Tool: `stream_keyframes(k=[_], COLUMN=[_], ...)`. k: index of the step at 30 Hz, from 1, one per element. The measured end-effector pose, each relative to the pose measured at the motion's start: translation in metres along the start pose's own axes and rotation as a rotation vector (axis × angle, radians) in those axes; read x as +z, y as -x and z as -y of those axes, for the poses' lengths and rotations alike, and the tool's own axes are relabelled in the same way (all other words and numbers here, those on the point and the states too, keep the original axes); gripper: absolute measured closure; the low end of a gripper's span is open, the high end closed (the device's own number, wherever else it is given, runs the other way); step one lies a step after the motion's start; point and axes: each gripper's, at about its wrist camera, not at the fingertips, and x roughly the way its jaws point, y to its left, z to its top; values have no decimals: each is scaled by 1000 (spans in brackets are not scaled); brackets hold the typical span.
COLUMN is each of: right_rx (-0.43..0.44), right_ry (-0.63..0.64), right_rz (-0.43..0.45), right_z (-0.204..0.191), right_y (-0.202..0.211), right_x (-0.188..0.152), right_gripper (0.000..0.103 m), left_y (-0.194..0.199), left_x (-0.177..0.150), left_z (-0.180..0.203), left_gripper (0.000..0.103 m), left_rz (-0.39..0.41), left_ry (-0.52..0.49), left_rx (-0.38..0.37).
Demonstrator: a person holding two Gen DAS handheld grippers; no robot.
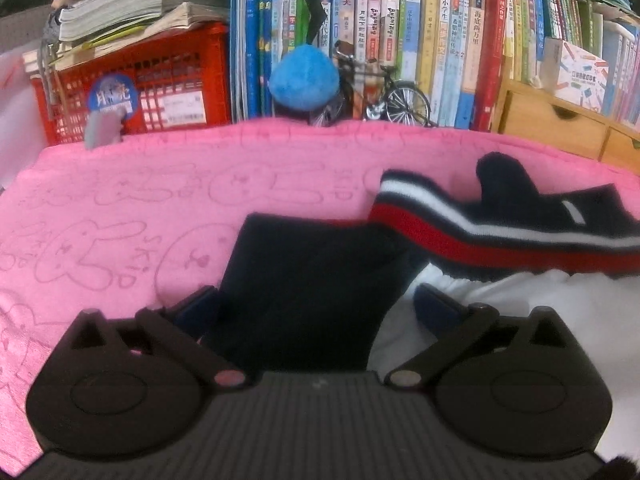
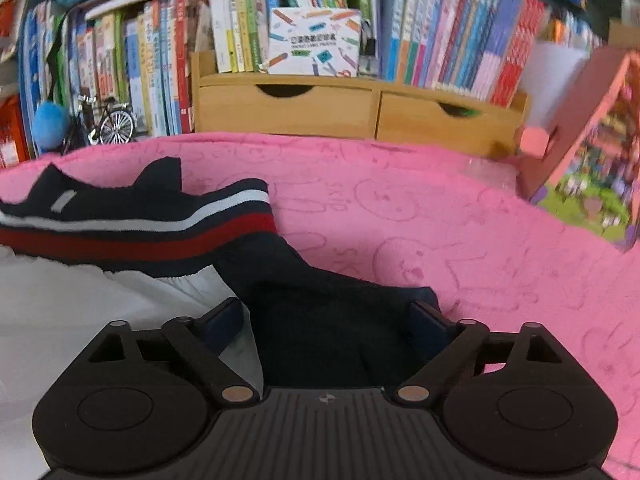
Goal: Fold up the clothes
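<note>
Item: navy knit garment (image 1: 304,280), w/ ribbed band in red, white and navy stripes (image 1: 500,236). Lies rumpled on pink towel (image 1: 120,200) embossed w/ cartoon bunny outlines. A navy fold runs straight into the gap of the left gripper (image 1: 316,308); jaws stand wide apart, pads not pressing the cloth. Striped band lies ahead and to the right of that gripper. Small pale label patch on the navy part, no text legible.

Same garment in right wrist view (image 2: 320,320): navy fold between the spread jaws of the right gripper (image 2: 332,320), pads either side, not clamped. Striped band ahead-left of it.

White cloth (image 1: 500,320) w/ gathered edge sits under the band, to the right of left gripper, to the left of right gripper.

Beyond towel, ahead of left gripper: red plastic crate (image 1: 160,80) w/ round blue sticker, blurred; blue plush ball (image 1: 304,80); model bicycle (image 1: 392,96); row of books (image 1: 440,40) w/ Chinese spines, mostly too blurred to read.

Ahead of right gripper: wooden drawer unit (image 2: 320,108); white box w/ pencil pattern (image 2: 312,44), print illegible.
</note>
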Motion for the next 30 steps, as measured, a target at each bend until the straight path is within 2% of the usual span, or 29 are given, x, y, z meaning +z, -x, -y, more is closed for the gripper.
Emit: stream_keyframes(k=[2,17,22,23,25,27,30], right_rx=[25,28,19,-12,-56,38,198], right_ry=[-30,-38,-3,25,23,-10,-72], right_rz=[-12,-22,-36,-34,21,108,187], right_z=[5,6,2,-1,-13,-26,-62], right_y=[0,-4,-5,3,35,77,142], right_x=[0,4,10,12,10,0,-33], right_gripper=[8,2,1,6,6,6,6], left_y=[-1,-1,-1,-1,0,0,0], left_x=[1,3,3,3,3,2,2], left_z=[-1,-3,-2,-2,-2,-1,-1], left_gripper=[0,0,0,0,0,0,0], left_rz=[0,1,4,4,5,7,9], left_ry=[4,18,19,19,19,18,20], left_rx=[-2,-3,-2,-1,1,4,4])
